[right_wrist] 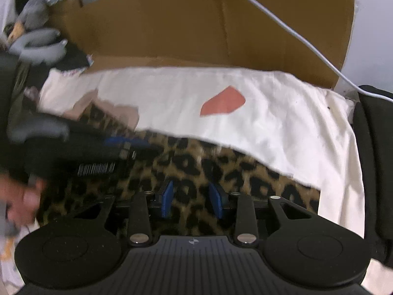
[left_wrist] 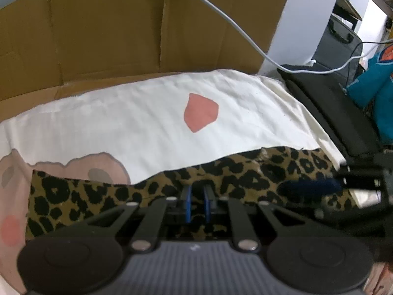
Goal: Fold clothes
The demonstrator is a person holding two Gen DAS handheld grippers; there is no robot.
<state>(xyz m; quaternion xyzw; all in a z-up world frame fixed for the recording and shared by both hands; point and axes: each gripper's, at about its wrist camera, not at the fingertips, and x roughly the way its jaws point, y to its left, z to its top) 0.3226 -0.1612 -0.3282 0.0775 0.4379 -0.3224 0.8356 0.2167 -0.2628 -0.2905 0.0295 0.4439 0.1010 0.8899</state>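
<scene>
**Leopard-print garment under both grippers on the white sheet**

In the left wrist view, the left gripper [left_wrist: 197, 202] is seen nearest the camera, its blue pads [left_wrist: 188, 205] drawn close with only a narrow gap between them; whether cloth is pinched there cannot be told. Beneath and ahead of it the leopard-print garment [left_wrist: 245, 172] is spread along the near edge of the white sheet [left_wrist: 122, 127]. A coral patch [left_wrist: 200, 111] is printed near the sheet's middle, and a pink printed area [left_wrist: 14, 196] is seen at the near left corner. The right gripper [left_wrist: 319, 186] is seen blurred at the right edge, over the garment. A cardboard panel [left_wrist: 110, 29] stands along the far edge, and a white cable [left_wrist: 221, 12] is draped across it.

In the right wrist view, the right gripper [right_wrist: 191, 200] is held with its blue pads [right_wrist: 168, 198] set apart, spread over the leopard-print garment [right_wrist: 196, 169], nothing being clasped. The left gripper [right_wrist: 118, 147] is seen blurred at the left, held by a hand [right_wrist: 22, 201], over the garment's left part. Beyond the garment the white sheet [right_wrist: 282, 123] with the coral patch [right_wrist: 222, 104] reaches the cardboard panel [right_wrist: 196, 24].
</scene>
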